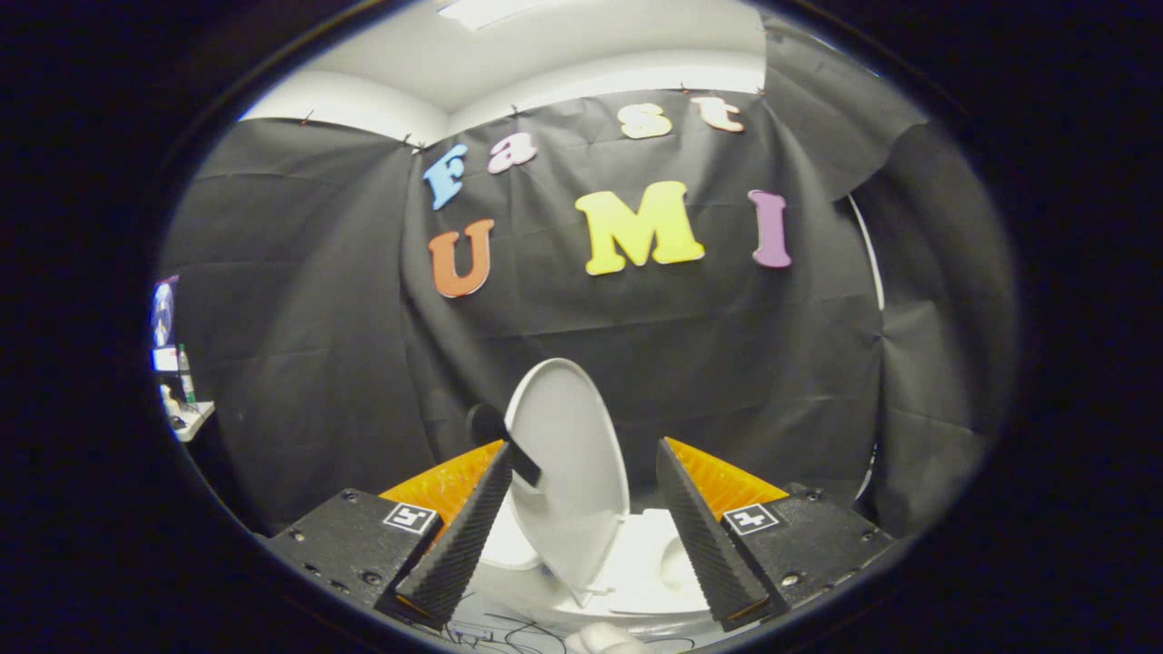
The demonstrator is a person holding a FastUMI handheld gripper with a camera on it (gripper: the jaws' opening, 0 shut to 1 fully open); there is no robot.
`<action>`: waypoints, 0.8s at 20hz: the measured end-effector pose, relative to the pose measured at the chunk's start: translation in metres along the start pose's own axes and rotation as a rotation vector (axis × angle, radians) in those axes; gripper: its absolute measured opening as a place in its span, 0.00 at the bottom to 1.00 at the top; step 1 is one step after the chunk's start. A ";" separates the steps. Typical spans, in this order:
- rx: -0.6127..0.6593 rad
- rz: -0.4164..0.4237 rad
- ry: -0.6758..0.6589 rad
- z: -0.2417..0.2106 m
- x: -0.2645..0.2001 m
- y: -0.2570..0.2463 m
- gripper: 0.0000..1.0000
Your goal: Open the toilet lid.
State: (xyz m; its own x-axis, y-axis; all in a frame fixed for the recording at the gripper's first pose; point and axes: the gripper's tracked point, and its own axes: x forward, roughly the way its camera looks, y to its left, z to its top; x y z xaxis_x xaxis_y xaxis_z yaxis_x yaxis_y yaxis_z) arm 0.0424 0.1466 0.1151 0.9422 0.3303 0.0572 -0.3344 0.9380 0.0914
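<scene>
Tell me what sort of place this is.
Probably a mock bathroom in a recording booth: a white toilet with its lid raised stands before a black cloth wall. The gripper is open, fingers either side of the lid.

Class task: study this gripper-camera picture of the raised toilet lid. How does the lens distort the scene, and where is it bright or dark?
Gripper view: fisheye bends the ceiling edge and cloth wall into curves; the white toilet lid, raised between the open gripper fingers, is evenly lit and sharp; the ceiling light glares above; the cloth stays dark.
</scene>
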 end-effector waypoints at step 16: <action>-0.057 -0.387 0.023 -0.087 -0.075 -0.231 0.99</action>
State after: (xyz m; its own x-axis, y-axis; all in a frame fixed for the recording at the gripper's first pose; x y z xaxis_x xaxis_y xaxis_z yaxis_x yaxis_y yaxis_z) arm 0.0514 -0.0858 0.0032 0.9988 -0.0478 0.0068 0.0474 0.9978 0.0468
